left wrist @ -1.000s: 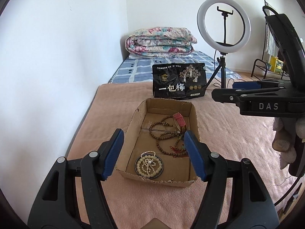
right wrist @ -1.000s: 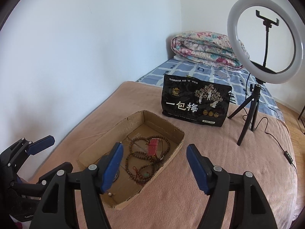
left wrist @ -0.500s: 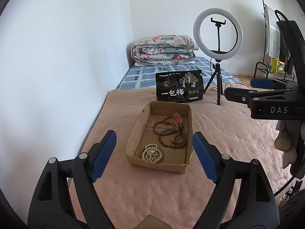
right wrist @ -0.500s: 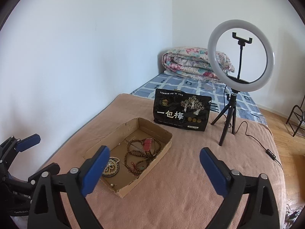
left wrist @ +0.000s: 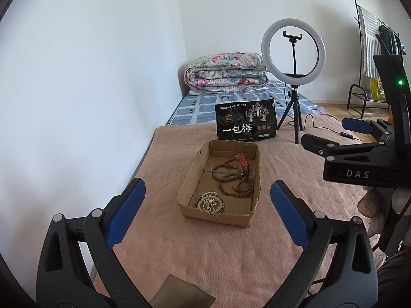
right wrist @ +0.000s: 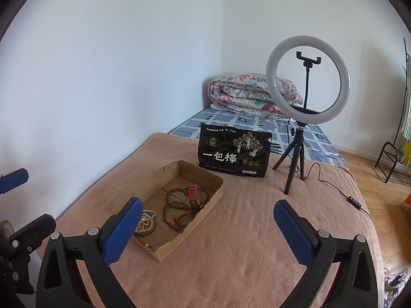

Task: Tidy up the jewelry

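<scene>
1. Centrally, at 12 o'clock from the left hand-held gripper (left wrist: 206,214), a shallow cardboard box (left wrist: 191,177) sits on a pink blanket (left wrist: 231,261) spread over the bed; all the jewelry lies inside it.
2. Left hand-held gripper: released, both blue pads wide apart, holding nothing, well short of the box.
3. Right hand-held gripper (right wrist: 205,229): likewise released and empty; from its view the box lies at about 11 o'clock.
4. Brown bead strands (left wrist: 232,181) lie looped and tangled in the middle and far half of the box. Judged light, limp and free-sliding; a pinch on one loop would probably drag its neighbours along, so the outermost loop is the best place to take hold.
5. Red strap (left wrist: 242,163), stiffer in look, rests across the brown beads at the far end, touching them. A grasp across its width seems secure.
6. Pale bead string (left wrist: 209,202) sits coiled on a dark round dish (left wrist: 223,206) at the near end. The beads look smooth and slippery; lifting a raised loop is likely safer than pinching the dish rim.
7. Box walls appear thin and soft, apt to shift if nudged.
8. Behind the box, at 12 o'clock: a black snack bag (left wrist: 245,122) and a ring light (left wrist: 292,51) on a tripod.
</scene>
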The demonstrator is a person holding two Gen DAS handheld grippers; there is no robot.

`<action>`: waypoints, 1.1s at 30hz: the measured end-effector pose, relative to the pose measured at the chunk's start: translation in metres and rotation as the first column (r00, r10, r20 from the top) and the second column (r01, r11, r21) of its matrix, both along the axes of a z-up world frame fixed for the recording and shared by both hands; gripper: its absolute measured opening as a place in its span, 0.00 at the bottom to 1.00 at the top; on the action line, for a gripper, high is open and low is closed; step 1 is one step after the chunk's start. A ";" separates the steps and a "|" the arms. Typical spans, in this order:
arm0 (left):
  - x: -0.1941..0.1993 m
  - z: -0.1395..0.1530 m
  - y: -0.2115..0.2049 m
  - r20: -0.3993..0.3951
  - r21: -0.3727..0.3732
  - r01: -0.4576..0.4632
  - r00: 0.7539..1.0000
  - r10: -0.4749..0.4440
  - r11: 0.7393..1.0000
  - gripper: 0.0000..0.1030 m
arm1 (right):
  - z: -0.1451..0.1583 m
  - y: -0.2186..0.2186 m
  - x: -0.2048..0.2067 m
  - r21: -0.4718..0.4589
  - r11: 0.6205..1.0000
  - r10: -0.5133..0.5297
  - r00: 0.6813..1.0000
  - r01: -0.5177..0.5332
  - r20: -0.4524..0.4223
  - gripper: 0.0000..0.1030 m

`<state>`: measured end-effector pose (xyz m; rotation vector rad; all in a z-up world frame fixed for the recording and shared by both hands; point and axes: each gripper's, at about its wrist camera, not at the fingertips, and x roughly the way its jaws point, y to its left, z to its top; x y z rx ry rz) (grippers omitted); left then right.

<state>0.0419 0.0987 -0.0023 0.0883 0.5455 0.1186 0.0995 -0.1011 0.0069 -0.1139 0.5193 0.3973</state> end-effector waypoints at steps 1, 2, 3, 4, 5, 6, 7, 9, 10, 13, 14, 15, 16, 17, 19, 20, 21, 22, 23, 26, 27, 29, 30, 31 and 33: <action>-0.001 0.000 0.000 -0.002 0.000 -0.005 1.000 0.005 1.000 0.98 | 0.000 -0.002 0.000 0.007 1.000 -0.004 1.000 0.004 0.000 1.00; -0.001 -0.001 0.000 -0.003 0.000 -0.010 1.000 0.010 1.000 0.98 | 0.000 -0.003 0.000 0.012 1.000 -0.010 1.000 0.010 0.002 1.00; -0.002 -0.002 0.001 -0.004 0.000 -0.014 1.000 0.014 1.000 0.98 | -0.001 -0.004 -0.001 0.016 1.000 -0.014 1.000 0.014 0.004 1.00; -0.003 -0.002 0.001 -0.004 -0.001 -0.016 1.000 0.016 1.000 0.98 | -0.001 -0.004 -0.001 0.016 1.000 -0.017 1.000 0.016 0.006 1.00; -0.003 -0.002 0.001 -0.004 -0.003 -0.018 1.000 0.018 1.000 0.98 | -0.001 -0.004 -0.003 0.013 1.000 -0.014 1.000 0.014 0.009 1.00; -0.004 -0.003 0.002 -0.006 -0.006 -0.020 1.000 0.020 1.000 0.98 | -0.001 -0.003 -0.004 0.009 1.000 -0.009 1.000 0.009 0.013 1.00; -0.004 -0.003 0.002 -0.009 -0.009 -0.022 1.000 0.022 1.000 0.98 | -0.002 -0.002 -0.004 0.005 1.000 -0.005 1.000 0.005 0.015 1.00; -0.004 -0.004 0.002 -0.015 -0.008 -0.022 1.000 0.022 1.000 0.98 | -0.002 0.000 -0.005 -0.003 1.000 0.001 1.000 -0.001 0.017 1.00; -0.004 -0.005 0.001 -0.019 -0.006 -0.020 1.000 0.020 1.000 0.98 | -0.002 0.001 -0.006 -0.006 1.000 0.005 1.000 -0.004 0.018 1.00; -0.005 -0.006 0.001 -0.021 0.002 -0.020 1.000 0.020 1.000 0.98 | -0.004 0.001 -0.006 -0.006 1.000 0.012 1.000 -0.012 0.017 1.00; -0.005 -0.006 0.001 -0.022 0.000 -0.020 1.000 0.020 1.000 0.98 | -0.004 0.001 -0.005 -0.004 1.000 0.010 1.000 -0.010 0.015 1.00; -0.005 -0.006 0.001 -0.023 0.000 -0.020 1.000 0.020 1.000 0.98 | -0.005 0.000 -0.005 -0.001 1.000 0.009 1.000 -0.009 0.014 1.00; -0.006 -0.005 0.001 -0.023 -0.001 -0.021 1.000 0.021 1.000 0.98 | -0.005 -0.001 -0.004 0.005 1.000 0.006 1.000 -0.006 0.012 1.00; -0.006 -0.005 0.001 -0.021 -0.001 -0.022 1.000 0.022 1.000 0.98 | -0.005 -0.002 -0.004 0.010 1.000 0.004 1.000 -0.004 0.010 1.00; -0.006 -0.005 0.001 -0.021 -0.001 -0.022 1.000 0.022 1.000 0.98 | -0.006 -0.004 -0.003 0.017 1.000 0.000 1.000 0.000 0.006 1.00; -0.006 -0.005 0.001 -0.021 -0.001 -0.021 1.000 0.021 1.000 0.98 | -0.006 -0.005 -0.003 0.017 1.000 -0.002 1.000 0.002 0.004 1.00; -0.006 -0.005 0.001 -0.020 -0.001 -0.022 1.000 0.022 1.000 0.98 | -0.006 -0.005 -0.003 0.014 1.000 -0.003 1.000 0.003 0.004 1.00; -0.006 -0.005 0.001 -0.020 -0.001 -0.023 1.000 0.023 1.000 0.98 | -0.006 -0.004 -0.003 0.011 1.000 -0.003 1.000 0.003 0.005 1.00; -0.006 -0.005 0.001 -0.019 -0.002 -0.022 1.000 0.022 1.000 0.98 | -0.007 -0.004 -0.003 0.006 1.000 -0.004 1.000 0.004 0.005 1.00; -0.007 -0.004 0.001 -0.016 -0.001 -0.021 1.000 0.021 1.000 0.98 | -0.006 -0.004 -0.004 0.006 1.000 -0.006 1.000 0.006 0.008 1.00; -0.007 -0.004 0.002 -0.017 -0.002 -0.019 1.000 0.019 1.000 0.98 | -0.006 -0.005 -0.004 0.007 1.000 -0.007 1.000 0.007 0.009 1.00; -0.008 -0.003 0.001 -0.014 -0.004 -0.020 1.000 0.020 1.000 0.98 | -0.006 -0.006 -0.004 0.009 1.000 -0.007 1.000 0.007 0.006 1.00; -0.008 -0.003 0.001 -0.015 -0.004 -0.018 1.000 0.018 1.000 0.98 | -0.006 -0.006 -0.004 0.008 1.000 -0.007 1.000 0.007 0.007 1.00; -0.008 -0.003 0.000 -0.015 -0.003 -0.017 1.000 0.017 1.000 0.98 | -0.006 -0.006 -0.004 0.007 1.000 -0.010 1.000 0.010 0.007 1.00; -0.009 -0.003 0.000 -0.014 -0.002 -0.017 1.000 0.017 1.000 0.98 | -0.006 -0.007 -0.004 0.007 1.000 -0.011 1.000 0.011 0.007 1.00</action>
